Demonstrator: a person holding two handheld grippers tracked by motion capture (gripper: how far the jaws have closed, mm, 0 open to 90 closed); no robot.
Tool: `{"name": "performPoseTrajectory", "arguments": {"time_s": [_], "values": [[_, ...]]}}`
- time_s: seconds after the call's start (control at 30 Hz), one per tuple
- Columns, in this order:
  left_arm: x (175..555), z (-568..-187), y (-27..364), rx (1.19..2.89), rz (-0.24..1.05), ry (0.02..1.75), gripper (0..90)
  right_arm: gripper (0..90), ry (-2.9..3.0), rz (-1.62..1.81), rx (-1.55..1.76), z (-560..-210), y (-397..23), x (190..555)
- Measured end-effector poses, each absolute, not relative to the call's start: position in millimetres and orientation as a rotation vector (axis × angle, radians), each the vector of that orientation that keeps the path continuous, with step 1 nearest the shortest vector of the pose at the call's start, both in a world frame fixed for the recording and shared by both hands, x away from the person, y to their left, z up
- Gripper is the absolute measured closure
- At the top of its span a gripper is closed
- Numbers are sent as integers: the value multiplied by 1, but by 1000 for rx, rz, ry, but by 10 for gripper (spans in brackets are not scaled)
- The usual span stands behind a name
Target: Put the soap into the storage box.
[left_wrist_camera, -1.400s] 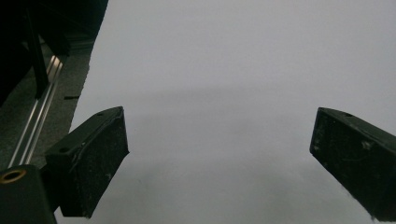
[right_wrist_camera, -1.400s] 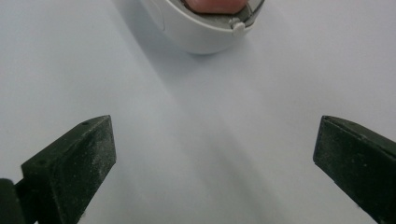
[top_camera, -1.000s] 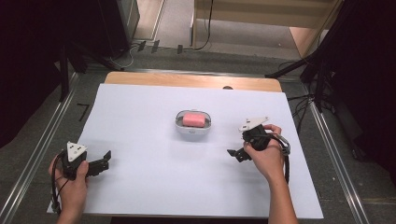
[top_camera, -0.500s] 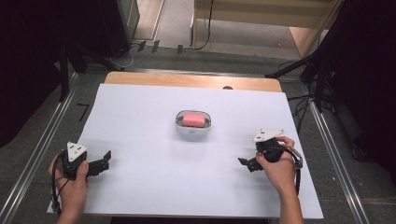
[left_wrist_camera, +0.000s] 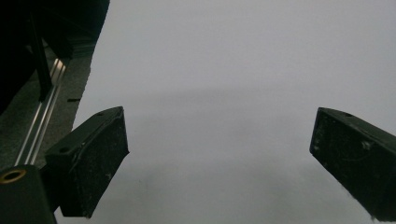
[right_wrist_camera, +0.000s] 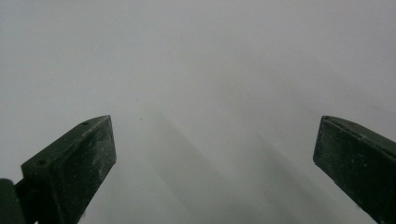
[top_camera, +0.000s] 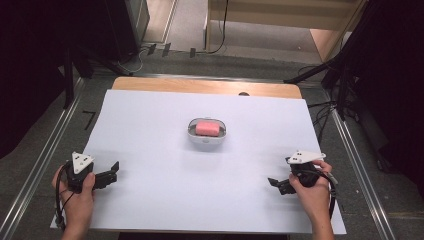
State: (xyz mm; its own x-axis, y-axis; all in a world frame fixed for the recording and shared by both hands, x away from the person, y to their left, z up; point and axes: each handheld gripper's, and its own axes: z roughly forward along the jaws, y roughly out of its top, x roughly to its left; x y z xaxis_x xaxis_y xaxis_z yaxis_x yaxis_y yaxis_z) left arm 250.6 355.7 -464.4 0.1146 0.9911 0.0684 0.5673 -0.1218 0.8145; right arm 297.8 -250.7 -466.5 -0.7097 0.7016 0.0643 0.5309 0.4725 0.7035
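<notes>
A pink soap bar (top_camera: 208, 128) lies in a small white dish (top_camera: 207, 141) at the middle of the white sheet. My left gripper (top_camera: 114, 171) rests near the sheet's front left corner, held in a hand, its jaws wide apart over bare sheet. The same left gripper (left_wrist_camera: 219, 154) has nothing between its jaws in its own view. My right gripper (top_camera: 275, 183) sits near the front right, open, pointing left. In the right gripper view, the right gripper (right_wrist_camera: 215, 158) spans plain white surface. Both grippers are well away from the dish.
The white sheet (top_camera: 150, 125) covers most of a wooden table whose far edge (top_camera: 200, 86) shows. Metal rails (top_camera: 50, 145) run along both sides. Dark stands and cables lie on the floor beyond the table.
The right hand and its gripper have drawn back from near the dish toward the front right of the sheet. The left gripper has stayed put.
</notes>
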Motion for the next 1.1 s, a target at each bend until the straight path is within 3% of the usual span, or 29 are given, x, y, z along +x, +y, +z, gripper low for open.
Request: {"name": "performPoseTrajectory", "arguments": {"time_s": [1.1], "values": [[250, -464, 354, 1781, 877, 1508, 48, 0, 2280, 1185, 1272, -482, -329, 236]]}}
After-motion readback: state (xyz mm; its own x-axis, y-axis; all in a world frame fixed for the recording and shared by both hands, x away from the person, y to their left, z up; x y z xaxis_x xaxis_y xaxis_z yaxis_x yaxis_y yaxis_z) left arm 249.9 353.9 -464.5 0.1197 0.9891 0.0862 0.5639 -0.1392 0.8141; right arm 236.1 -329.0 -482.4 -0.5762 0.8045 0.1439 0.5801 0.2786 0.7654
